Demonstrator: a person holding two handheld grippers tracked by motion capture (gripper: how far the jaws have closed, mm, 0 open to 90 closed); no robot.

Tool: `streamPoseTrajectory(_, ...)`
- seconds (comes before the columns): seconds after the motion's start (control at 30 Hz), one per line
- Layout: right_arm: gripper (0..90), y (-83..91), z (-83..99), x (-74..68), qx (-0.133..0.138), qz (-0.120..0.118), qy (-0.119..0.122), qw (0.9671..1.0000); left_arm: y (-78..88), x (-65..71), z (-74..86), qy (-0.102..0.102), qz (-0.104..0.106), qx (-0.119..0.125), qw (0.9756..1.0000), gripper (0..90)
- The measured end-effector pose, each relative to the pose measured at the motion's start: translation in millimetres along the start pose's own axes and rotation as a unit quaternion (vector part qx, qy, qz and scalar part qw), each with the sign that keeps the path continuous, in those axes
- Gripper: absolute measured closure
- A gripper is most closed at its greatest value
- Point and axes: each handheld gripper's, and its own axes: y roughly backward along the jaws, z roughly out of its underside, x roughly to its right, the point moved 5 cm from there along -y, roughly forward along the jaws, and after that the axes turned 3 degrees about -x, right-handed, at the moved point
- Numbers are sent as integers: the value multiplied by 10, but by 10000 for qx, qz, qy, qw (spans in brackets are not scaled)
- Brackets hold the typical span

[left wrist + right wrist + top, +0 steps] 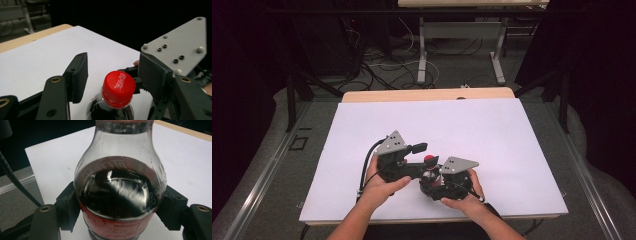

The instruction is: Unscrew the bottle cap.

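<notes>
Cola bottle clamped by one gripper, its cap loosely straddled by the other.

The right gripper (117,217) is clenched on the bottle (119,190) at its red label, pads pressing both sides. The left gripper (112,75) is released: its jaws stand apart on either side of the red cap (118,86), with a gap on each side. In the high view the bottle (430,170) stands upright near the front edge of the white tabletop (492,130), about midway along it; bare surface runs toward the back edge and both far corners.
</notes>
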Motion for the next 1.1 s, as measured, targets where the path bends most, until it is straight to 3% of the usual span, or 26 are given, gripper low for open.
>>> streamPoseTrajectory(0.03, 295, -4, -1, 0, 17, -10, 22, 10000, 35, -23, 8, -3, 161, -24, 9999, 425)
streamPoseTrajectory(0.1, 295, -8, 0, -2, 15, -40, 44, 10000, 47, -32, 14, -42, 236, -68, 9997, 431)
streamPoseTrajectory(0.13, 295, -8, 1, -10, 5, -44, 7, 10000, 68, -41, 30, -76, 406, -148, 9990, 433)
streamPoseTrajectory(0.37, 296, -8, -5, -18, 30, -87, 88, 9999, 57, -75, 75, -211, 510, -270, 9981, 471)
streamPoseTrajectory(0.5, 296, -16, 1, -33, 5, -132, 77, 9999, 35, -45, 89, -298, 562, -258, 9976, 572)
streamPoseTrajectory(0.6, 296, -19, 5, -42, -7, -154, 109, 9998, 13, -33, 90, -415, 576, -281, 9971, 580)
streamPoseTrajectory(0.77, 296, -18, 1, -67, -13, -211, 140, 9997, -17, -19, 81, -370, 644, -265, 9969, 596)
streamPoseTrajectory(0.93, 296, -26, 7, -48, -14, -184, 109, 9998, -56, -9, 85, -349, 450, -251, 9981, 614)
streamPoseTrajectory(1.0, 296, -21, 16, -31, -87, -154, 58, 9998, -80, 16, 85, -169, 195, -179, 9995, 615)
streamPoseTrajectory(1.07, 296, -30, 11, -19, -8, -88, 51, 9999, -78, 30, 84, -130, 121, -198, 9996, 616)
streamPoseTrajectory(1.1, 296, -30, 11, -14, -1, -57, 55, 10000, -85, 58, 78, 68, -111, -212, 9997, 616)
